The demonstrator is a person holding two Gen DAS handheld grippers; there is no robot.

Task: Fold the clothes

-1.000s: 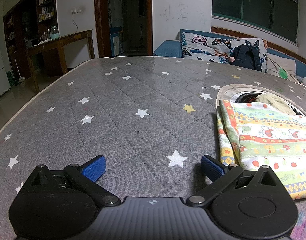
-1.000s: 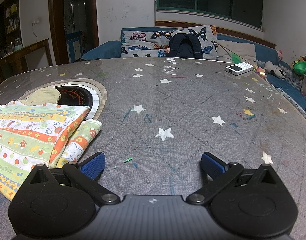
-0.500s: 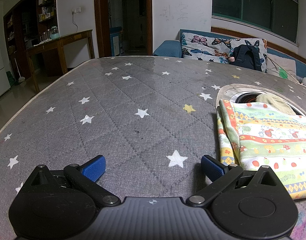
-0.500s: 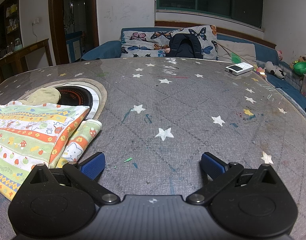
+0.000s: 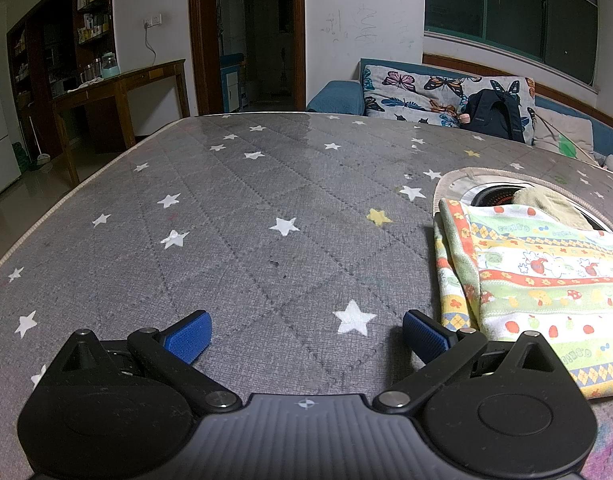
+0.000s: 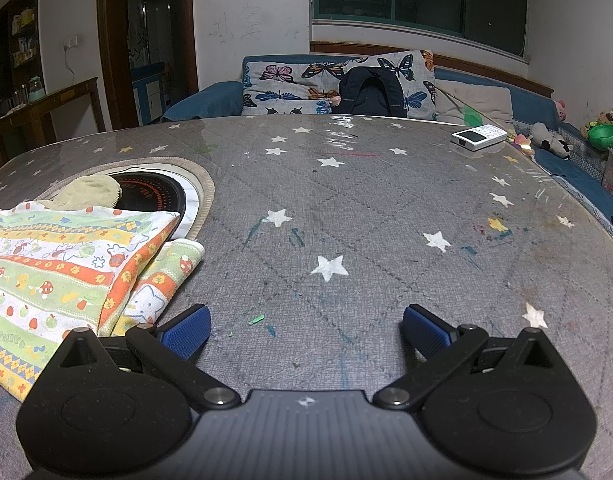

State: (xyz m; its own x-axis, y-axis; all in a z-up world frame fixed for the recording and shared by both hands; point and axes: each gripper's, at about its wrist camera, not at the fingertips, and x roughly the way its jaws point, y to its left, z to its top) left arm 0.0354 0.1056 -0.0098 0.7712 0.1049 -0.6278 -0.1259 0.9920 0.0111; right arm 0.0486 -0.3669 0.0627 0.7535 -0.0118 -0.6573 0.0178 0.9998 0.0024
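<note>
Lying flat between both wide-open, empty grippers, the striped cloth [image 5: 546, 276] [image 6: 54, 264] stretches sideways.

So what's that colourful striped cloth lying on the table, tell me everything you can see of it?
The striped cloth looks like soft terry or knit fabric, printed in bands of green, yellow, orange and white with mushrooms, strawberries and small cartoon animals. It lies flat on the grey star-patterned table cover, folded over so that a lower layer sticks out along one side. Its far edge overlaps the round burner set in the table, where a beige cloth lies against it. Neither the left gripper nor the right gripper holds it; both stand open.
</note>
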